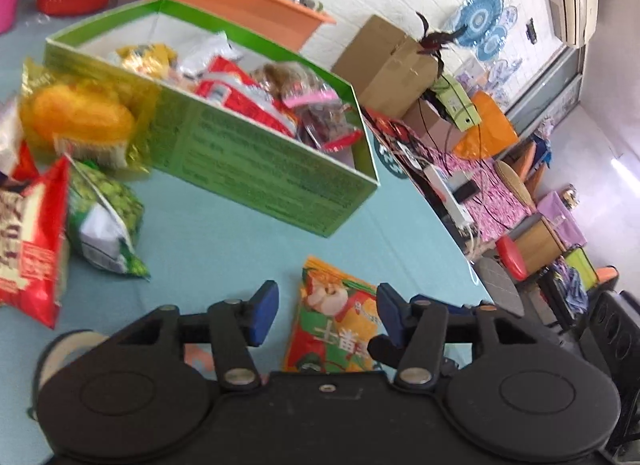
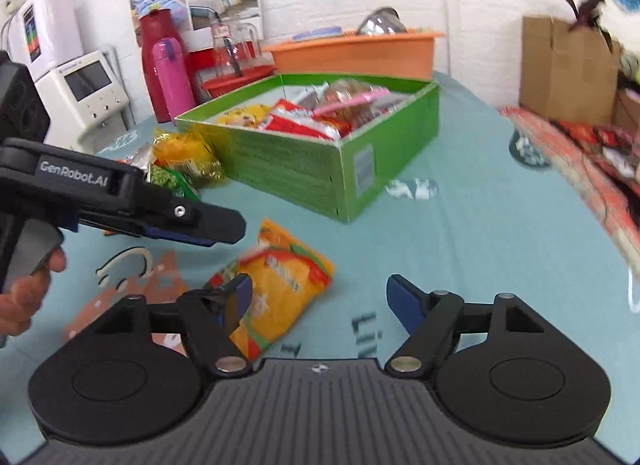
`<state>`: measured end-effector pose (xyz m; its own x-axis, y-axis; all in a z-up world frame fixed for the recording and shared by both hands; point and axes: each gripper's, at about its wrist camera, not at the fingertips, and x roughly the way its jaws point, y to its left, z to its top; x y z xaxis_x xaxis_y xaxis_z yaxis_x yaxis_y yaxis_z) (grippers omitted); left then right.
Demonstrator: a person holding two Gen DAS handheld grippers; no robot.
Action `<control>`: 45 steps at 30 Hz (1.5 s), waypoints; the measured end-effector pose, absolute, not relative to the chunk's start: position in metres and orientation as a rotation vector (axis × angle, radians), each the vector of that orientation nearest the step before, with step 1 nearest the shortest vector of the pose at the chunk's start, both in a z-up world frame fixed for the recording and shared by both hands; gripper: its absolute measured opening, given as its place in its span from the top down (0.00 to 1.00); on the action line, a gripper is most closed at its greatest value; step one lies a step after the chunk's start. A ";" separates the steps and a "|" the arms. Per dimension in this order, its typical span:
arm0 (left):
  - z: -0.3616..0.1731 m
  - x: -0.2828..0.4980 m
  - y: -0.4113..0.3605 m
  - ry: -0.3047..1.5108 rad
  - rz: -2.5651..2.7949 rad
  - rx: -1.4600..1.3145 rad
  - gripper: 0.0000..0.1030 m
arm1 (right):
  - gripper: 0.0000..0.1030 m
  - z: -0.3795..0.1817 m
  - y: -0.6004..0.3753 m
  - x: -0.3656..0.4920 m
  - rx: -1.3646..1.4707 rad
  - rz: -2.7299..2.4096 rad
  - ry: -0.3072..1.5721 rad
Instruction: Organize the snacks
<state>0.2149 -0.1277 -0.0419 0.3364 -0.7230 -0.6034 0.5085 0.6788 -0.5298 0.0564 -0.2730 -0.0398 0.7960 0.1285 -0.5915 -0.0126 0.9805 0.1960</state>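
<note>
Lying flat on the pale blue tablecloth (image 1: 224,225), the yellow-orange plastic snack packet (image 1: 334,325) sits between the left gripper (image 1: 326,315)'s spread, empty jaws, presumably lined up for grasping; the right gripper (image 2: 318,303) also gapes empty beside it, near the half-filled green cardboard box (image 2: 280,161).

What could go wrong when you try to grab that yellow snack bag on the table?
The yellow snack bag lies flat on the table, so open fingers may slide over it. The green box already looks heaped, so another bag could spill out. Both grippers crowd close and might bump.
</note>
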 end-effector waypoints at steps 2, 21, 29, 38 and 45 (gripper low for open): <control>-0.046 0.215 -0.133 0.941 -0.832 -0.253 0.00 | 0.00 -0.045 -0.274 0.048 0.244 0.119 0.658; 0.014 0.211 -0.128 0.743 -0.799 -0.211 0.00 | 0.47 0.005 -0.241 0.074 0.100 0.171 0.434; 0.050 0.253 -0.150 0.640 -0.812 -0.195 0.00 | 0.47 0.032 -0.264 0.114 0.094 0.158 0.313; 0.025 0.300 -0.171 0.662 -0.815 -0.182 0.00 | 0.46 0.010 -0.283 0.150 0.084 0.114 0.320; -0.005 0.306 -0.160 0.693 -0.697 -0.192 0.00 | 0.00 -0.023 -0.273 0.154 -0.047 0.050 0.373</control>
<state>0.3057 -0.1603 -0.0051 0.5560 -0.6473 -0.5215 0.5249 0.7599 -0.3836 0.1544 -0.2734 -0.0231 0.9300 0.0397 -0.3653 -0.0572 0.9977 -0.0372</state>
